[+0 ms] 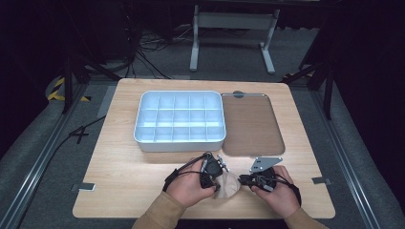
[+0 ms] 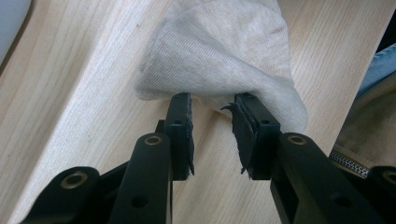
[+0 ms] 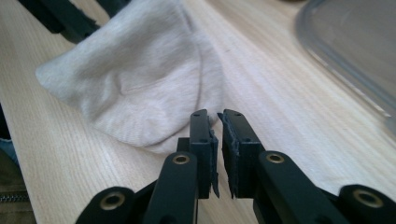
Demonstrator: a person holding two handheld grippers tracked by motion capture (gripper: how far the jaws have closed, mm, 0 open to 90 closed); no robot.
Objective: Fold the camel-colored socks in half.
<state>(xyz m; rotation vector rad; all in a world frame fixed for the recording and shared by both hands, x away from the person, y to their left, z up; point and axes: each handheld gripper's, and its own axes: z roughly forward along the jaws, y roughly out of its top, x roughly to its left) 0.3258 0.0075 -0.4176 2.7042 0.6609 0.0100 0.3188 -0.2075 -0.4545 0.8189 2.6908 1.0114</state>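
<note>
Dark room, cables on floor behind; pale wood table (image 1: 143, 191) carries white divided tray (image 1: 179, 119) at far centre, clear lid (image 1: 250, 125) just right of it. Beige sock (image 1: 228, 186) lies bunched at near edge, between both tools. Left tool (image 2: 212, 105): jaws apart, tips at the sock's edge, a fold just between them, not seen pinched. Right tool (image 3: 215, 122): jaws nearly together, a narrow gap left, nothing clamped, tips just beside the sock's hem. Sock judged light, soft, limp; will sag and bunch if lifted, so a doubled edge or cuff is best pinched. Cuff versus toe cannot be told; underside hidden; near side partly covered by hands in high view.
</note>
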